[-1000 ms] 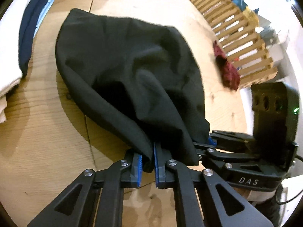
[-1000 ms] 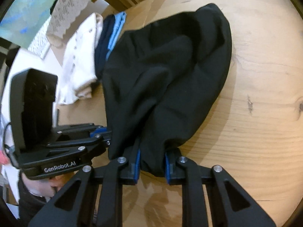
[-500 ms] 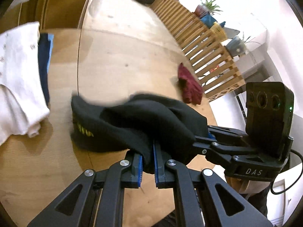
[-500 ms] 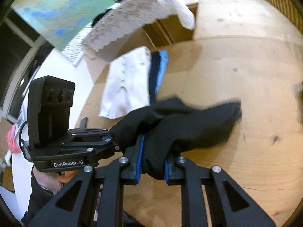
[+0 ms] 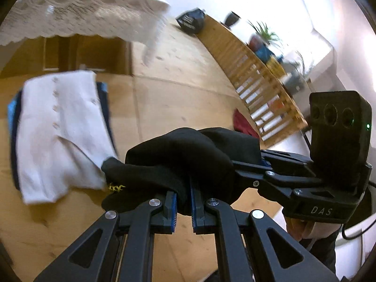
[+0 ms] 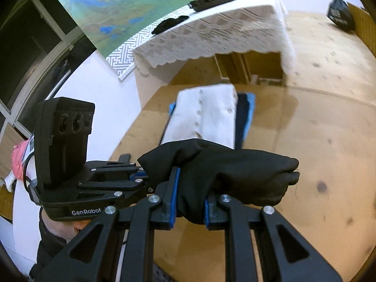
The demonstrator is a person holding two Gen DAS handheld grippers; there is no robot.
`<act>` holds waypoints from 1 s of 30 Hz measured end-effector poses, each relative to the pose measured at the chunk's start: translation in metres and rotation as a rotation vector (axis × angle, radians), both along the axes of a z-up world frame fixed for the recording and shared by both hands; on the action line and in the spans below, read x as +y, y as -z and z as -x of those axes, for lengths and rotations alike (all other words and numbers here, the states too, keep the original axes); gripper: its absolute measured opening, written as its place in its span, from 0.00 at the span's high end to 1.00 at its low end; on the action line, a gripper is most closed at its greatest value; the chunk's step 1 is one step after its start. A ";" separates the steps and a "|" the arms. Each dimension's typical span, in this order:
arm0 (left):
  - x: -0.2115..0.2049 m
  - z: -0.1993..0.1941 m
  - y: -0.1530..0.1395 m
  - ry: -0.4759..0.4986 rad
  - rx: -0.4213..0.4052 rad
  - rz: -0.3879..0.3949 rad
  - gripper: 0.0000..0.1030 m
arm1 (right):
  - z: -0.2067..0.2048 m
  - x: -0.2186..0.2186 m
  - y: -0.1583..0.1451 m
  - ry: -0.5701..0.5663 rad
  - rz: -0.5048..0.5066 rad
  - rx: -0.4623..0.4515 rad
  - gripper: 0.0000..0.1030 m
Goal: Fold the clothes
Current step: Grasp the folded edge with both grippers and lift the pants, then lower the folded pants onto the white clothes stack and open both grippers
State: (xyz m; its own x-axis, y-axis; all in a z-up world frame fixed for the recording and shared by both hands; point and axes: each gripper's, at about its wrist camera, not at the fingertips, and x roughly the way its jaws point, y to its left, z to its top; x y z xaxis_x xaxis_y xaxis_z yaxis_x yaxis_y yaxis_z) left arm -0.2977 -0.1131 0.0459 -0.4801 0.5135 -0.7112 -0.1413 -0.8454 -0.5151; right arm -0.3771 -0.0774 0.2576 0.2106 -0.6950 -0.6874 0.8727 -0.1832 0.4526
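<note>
A second ago I had the black garment (image 5: 188, 159) spread over the wooden table (image 5: 178, 98), its near edge pinched in both grippers; now it is off the wood and hangs bunched between them, low in the centre of both views. My left gripper (image 5: 183, 208) is clenched on a thin fold of it, blue pads nearly meeting. My right gripper (image 6: 189, 208) grips a thicker wad of the same cloth (image 6: 223, 169), its pads standing further apart around it. Both views have swung upward: the lace cloth (image 5: 82, 21) over the white stand now fills the upper left of the left view and the upper middle of the right view, and the wall picture (image 6: 131, 7) has come into the upper left of the right view. The folded stack (image 6: 211, 117) of white over blue lies on the table beyond the garment, blurred. The garment hides most of the red cloth (image 5: 243, 124) by the slatted rail (image 5: 256, 75). Yellow lettering (image 5: 116, 186) on the black fabric is too creased to read. The dark bag (image 5: 190, 21) far back is blurred. Hands under each gripper are mostly cut off.
</note>
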 end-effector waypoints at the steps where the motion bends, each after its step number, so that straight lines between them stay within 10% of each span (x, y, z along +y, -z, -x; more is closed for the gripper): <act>1: -0.012 0.009 -0.003 -0.013 0.007 -0.003 0.94 | 0.001 -0.013 -0.005 -0.004 0.009 0.008 0.83; 10: -0.121 0.114 -0.050 -0.110 0.151 0.108 0.94 | 0.009 -0.179 -0.052 -0.002 0.176 0.083 0.83; 14: -0.151 0.131 -0.020 -0.119 0.174 0.080 0.94 | 0.010 -0.215 -0.036 -0.004 0.200 0.074 0.83; 22: -0.154 0.073 0.127 -0.051 -0.064 0.065 0.92 | -0.032 -0.186 0.119 -0.065 -0.043 -0.013 0.84; 30: -0.166 0.044 0.121 -0.063 -0.050 0.031 0.92 | -0.032 -0.146 0.122 -0.050 -0.046 -0.090 0.84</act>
